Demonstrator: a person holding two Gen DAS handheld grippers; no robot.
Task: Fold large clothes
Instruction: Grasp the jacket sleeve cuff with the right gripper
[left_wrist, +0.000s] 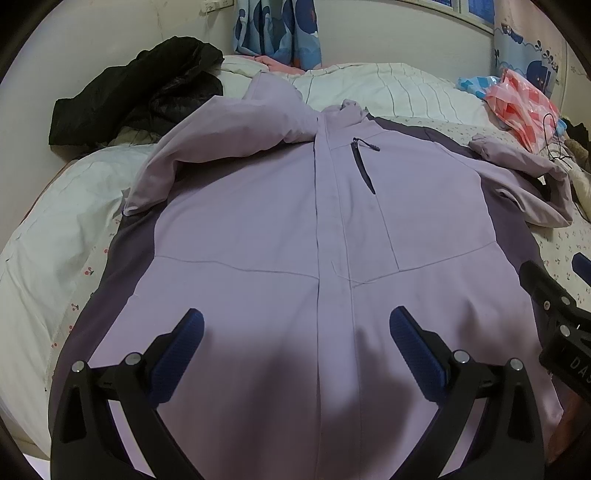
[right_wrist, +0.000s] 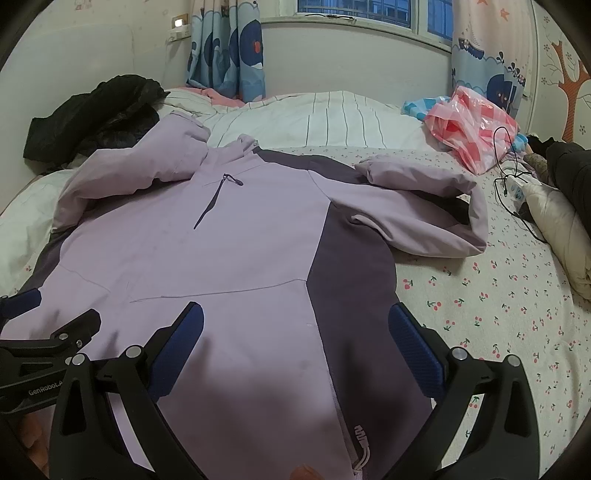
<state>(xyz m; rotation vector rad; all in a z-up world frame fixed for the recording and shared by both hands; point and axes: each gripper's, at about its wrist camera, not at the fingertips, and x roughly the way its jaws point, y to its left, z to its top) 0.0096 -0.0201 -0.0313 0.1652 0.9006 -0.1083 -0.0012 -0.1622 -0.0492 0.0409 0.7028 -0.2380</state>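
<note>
A: Both grippers hang over the hem end of the coat. Left gripper (left_wrist: 295, 328), black with blue ribbed pads, has its jaws spread wide and nothing between them; it sits above the front placket.

B: And the right gripper (right_wrist: 295, 325)?

A: Same build, jaws just as wide, empty, over the seam where pale fabric meets the dark side panel.

B: Where's the garment?

A: Lilac padded jacket with dark purple side panels (left_wrist: 258, 229) lies front up, zipped, spread flat on the bed with a cherry-print sheet (right_wrist: 498, 302). One sleeve is folded in across the chest near the collar, the other loops out to the side on the sheet.

B: Anything around it?

A: Black puffy coat (left_wrist: 133, 99) heaped by the far corner, a striped white quilt (right_wrist: 332, 114) behind the collar, a pink checked plastic bag (right_wrist: 476, 129) near the window curtain
</note>
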